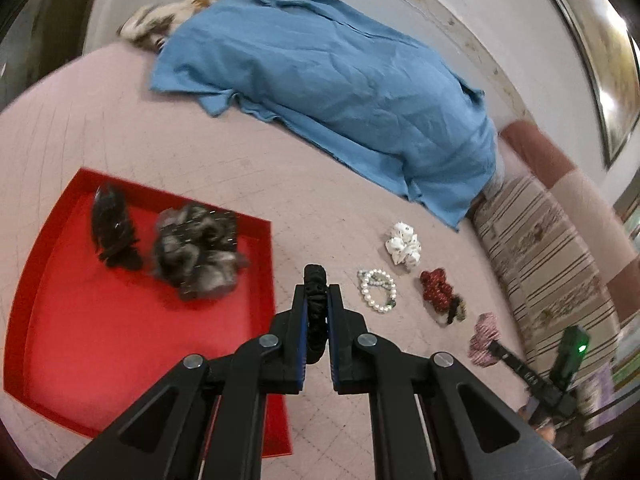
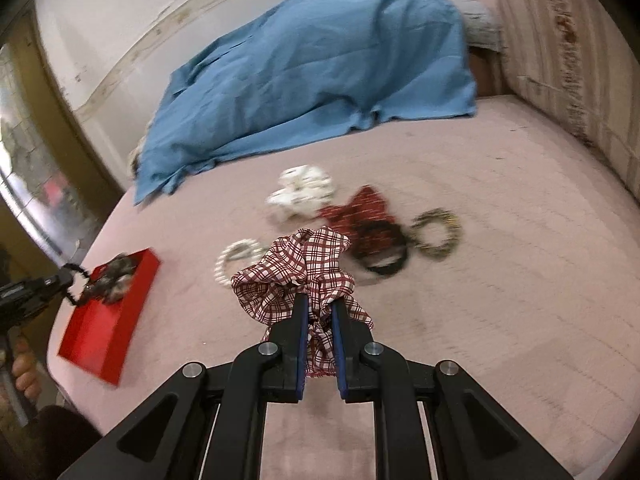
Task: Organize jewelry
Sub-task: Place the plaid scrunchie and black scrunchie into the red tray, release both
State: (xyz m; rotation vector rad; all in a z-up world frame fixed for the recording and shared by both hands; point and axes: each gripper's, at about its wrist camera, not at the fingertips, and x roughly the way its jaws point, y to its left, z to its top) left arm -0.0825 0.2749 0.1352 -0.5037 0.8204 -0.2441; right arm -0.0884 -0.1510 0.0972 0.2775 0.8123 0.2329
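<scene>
My left gripper [image 1: 318,292] is shut on a black braided band [image 1: 316,312], held above the pink bed just right of the red tray [image 1: 80,340]. In the tray lie a black scrunchie [image 1: 114,232] and a grey furry scrunchie [image 1: 196,248]. My right gripper [image 2: 320,300] is shut on a red-and-white checked scrunchie [image 2: 296,272]. On the bed lie a pearl bracelet [image 1: 378,290], a white scrunchie [image 1: 403,244] and a red bead bracelet [image 1: 437,289]. The right wrist view also shows a red patterned scrunchie [image 2: 362,208], a dark band [image 2: 384,256] and a gold-black bracelet [image 2: 438,232].
A blue cloth [image 1: 340,80] covers a mound at the back of the pink bed [image 2: 500,260]. A striped cushion [image 1: 548,280] borders the bed on one side. The wall runs behind. A person's hand [image 2: 24,364] shows at the left edge of the right wrist view.
</scene>
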